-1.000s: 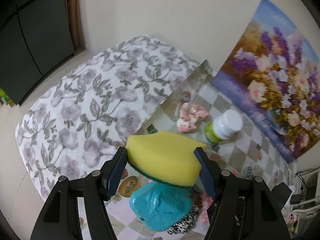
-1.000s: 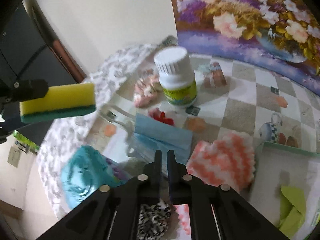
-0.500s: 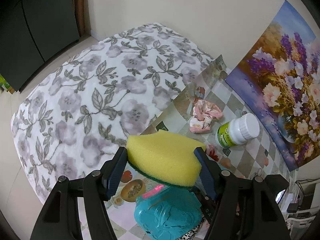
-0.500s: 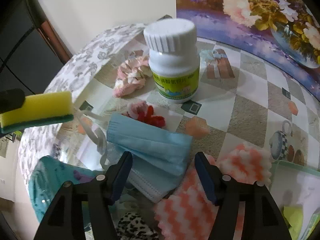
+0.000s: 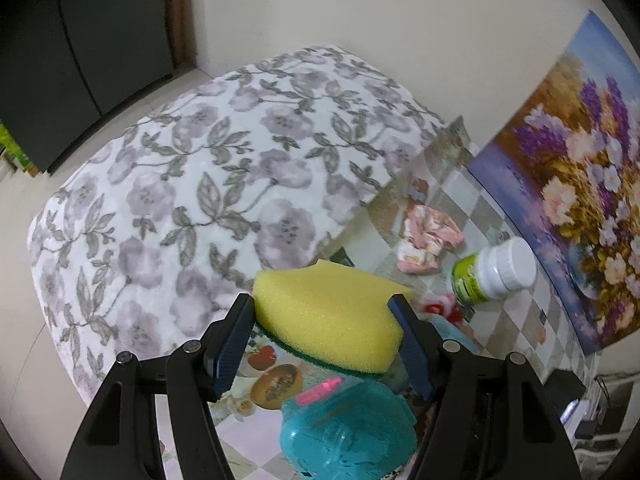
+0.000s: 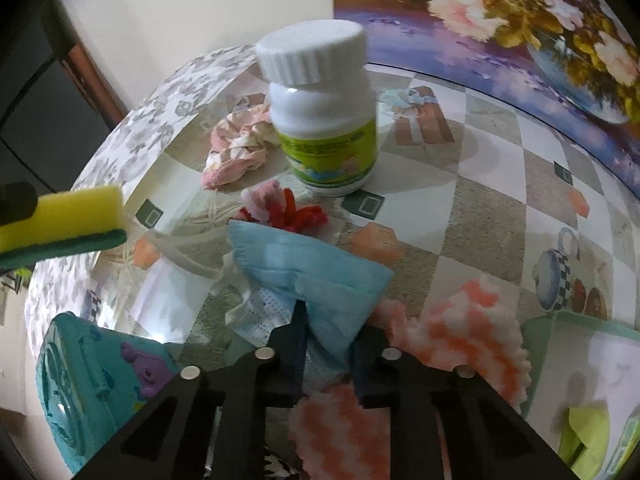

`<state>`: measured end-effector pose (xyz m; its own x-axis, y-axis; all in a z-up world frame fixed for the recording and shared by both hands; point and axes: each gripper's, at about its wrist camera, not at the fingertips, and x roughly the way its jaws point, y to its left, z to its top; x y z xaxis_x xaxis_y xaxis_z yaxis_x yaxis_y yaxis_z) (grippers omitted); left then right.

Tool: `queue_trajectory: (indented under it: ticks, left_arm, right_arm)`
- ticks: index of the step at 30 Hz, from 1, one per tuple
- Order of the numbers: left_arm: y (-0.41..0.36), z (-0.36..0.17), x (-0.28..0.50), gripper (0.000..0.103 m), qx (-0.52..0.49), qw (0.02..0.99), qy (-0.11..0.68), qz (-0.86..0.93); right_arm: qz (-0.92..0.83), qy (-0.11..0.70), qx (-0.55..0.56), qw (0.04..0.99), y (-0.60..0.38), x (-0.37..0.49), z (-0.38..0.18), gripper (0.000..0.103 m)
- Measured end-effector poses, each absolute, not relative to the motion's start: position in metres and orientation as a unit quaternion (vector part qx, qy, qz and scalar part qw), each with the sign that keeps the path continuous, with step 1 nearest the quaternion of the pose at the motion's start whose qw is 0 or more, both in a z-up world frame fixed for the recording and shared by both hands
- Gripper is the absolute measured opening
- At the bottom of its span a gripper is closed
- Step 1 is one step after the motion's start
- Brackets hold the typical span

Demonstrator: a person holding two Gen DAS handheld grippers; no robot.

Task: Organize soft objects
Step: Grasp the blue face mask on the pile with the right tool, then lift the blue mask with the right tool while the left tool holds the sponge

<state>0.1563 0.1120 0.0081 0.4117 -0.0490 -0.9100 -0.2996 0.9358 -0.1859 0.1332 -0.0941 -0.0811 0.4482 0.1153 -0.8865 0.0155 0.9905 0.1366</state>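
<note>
Left tongs [image 5: 324, 312]: we find them clamped on the yellow sponge [image 5: 328, 316], held above the tabletop [image 6: 480, 208].
Right tongs [image 6: 326, 332]: we note the jaws have just been closing, pinching the blue face mask [image 6: 312, 268] lying on the tabletop near the white bottle [image 6: 324, 120].

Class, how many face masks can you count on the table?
2. A blue face mask is pinched in the right gripper; a white face mask lies under it, partly covered. Others may be hidden.
</note>
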Motion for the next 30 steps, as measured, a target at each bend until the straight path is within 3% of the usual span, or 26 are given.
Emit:
queue_trajectory:
  ticks: [6,13,30]
  left_arm:
    - [0.126,0.011,0.154,0.07,-0.166,0.828,0.523,0.115]
    - [0.132,0.021,0.15,0.07,-0.179,0.833,0.509,0.12]
    - [0.111,0.085,0.123,0.07,-0.17,0.876,0.445,0.073]
  right_arm:
    - [0.019,0.508,0.079,0.857,-0.105,0.129,-0.073,0.008]
    - [0.023,0.487,0.113,0.866,-0.117,0.121,-0.06,0.006]
    - [0.037,0.378,0.172,0.909,-0.144,0.071,0.042,0.006]
